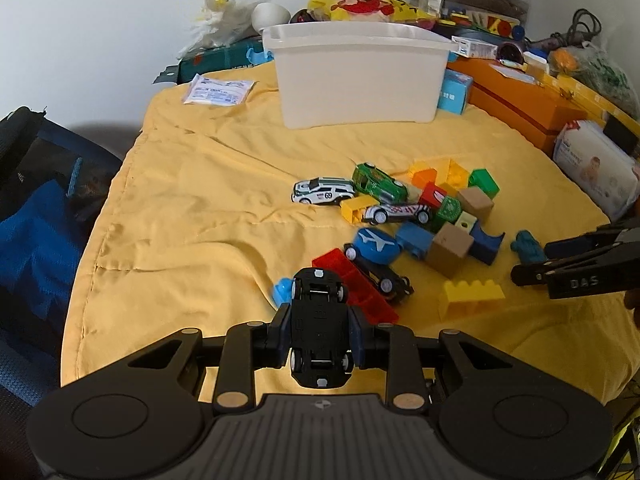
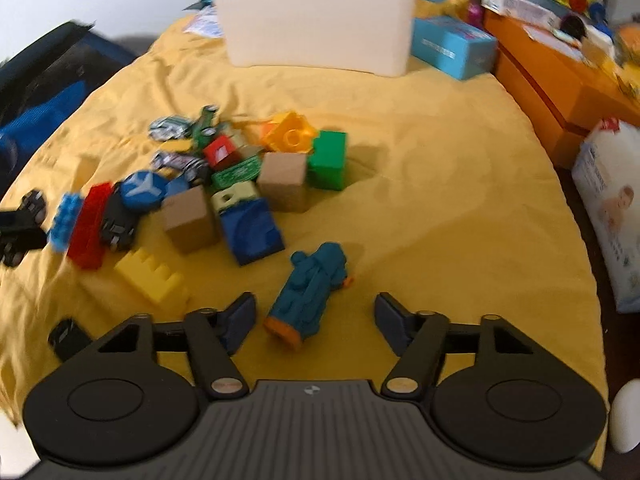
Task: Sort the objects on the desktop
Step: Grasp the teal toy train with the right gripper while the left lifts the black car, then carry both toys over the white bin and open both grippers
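My left gripper [image 1: 320, 330] is shut on a black toy car [image 1: 320, 328], held belly-up above the yellow cloth. A pile of toy cars and blocks lies ahead: a white car [image 1: 323, 192], a green car [image 1: 378, 182], a red block [image 1: 356, 288], a yellow brick [image 1: 470, 294]. My right gripper [image 2: 316, 320] is open, its fingers on either side of a teal toy [image 2: 308, 292] lying on the cloth; it also shows in the left wrist view [image 1: 528, 246]. A white bin [image 1: 356, 76] stands at the back.
An orange box [image 1: 524, 104], a blue carton [image 2: 452, 46] and a wipes pack [image 2: 612, 200] line the right side. A blue chair [image 1: 36, 216] is off the left edge. Clutter fills the back behind the bin [image 2: 320, 16].
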The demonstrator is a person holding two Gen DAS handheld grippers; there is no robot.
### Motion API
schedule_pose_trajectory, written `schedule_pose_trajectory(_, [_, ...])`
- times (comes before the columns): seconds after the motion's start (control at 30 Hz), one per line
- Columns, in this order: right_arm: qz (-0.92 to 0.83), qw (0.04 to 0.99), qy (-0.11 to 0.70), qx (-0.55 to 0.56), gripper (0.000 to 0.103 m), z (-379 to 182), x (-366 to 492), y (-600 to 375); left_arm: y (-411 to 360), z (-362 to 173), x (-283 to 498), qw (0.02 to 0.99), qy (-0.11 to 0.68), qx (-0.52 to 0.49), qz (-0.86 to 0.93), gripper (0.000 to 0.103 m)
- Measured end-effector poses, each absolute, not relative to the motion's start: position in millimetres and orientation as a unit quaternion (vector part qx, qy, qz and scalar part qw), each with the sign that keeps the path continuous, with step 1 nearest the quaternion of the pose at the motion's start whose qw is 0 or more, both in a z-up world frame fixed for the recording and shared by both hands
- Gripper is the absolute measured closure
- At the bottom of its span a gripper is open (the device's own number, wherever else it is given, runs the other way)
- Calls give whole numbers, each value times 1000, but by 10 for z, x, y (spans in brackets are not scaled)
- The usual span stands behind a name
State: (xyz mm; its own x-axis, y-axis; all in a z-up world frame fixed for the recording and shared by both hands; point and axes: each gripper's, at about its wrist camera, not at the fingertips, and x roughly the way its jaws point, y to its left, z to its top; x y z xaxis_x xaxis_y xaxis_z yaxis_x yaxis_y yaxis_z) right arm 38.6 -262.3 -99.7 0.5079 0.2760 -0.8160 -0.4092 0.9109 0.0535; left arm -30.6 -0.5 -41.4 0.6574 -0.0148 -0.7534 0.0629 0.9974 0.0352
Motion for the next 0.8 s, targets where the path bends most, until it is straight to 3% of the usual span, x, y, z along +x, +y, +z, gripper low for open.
schedule_pose_trajectory(0.1, [204, 870, 441, -86, 71, -991, 388, -2558, -14, -376, -277, 911, 410, 29, -25, 71])
schedule_pose_trajectory(0.27, [212, 871, 437, -77, 71, -882, 376, -2610, -12, -241, -188, 919, 393, 17, -27, 71])
schedule_pose_trajectory(0.5, [224, 899, 370, -66, 71, -393, 328, -2733, 55, 143, 124, 936, 352, 4, -23, 71])
schedule_pose_trajectory(0.8, [255, 928, 271, -21, 71, 655, 1313, -2491, 144, 896, 1250, 960, 280, -8, -3, 71])
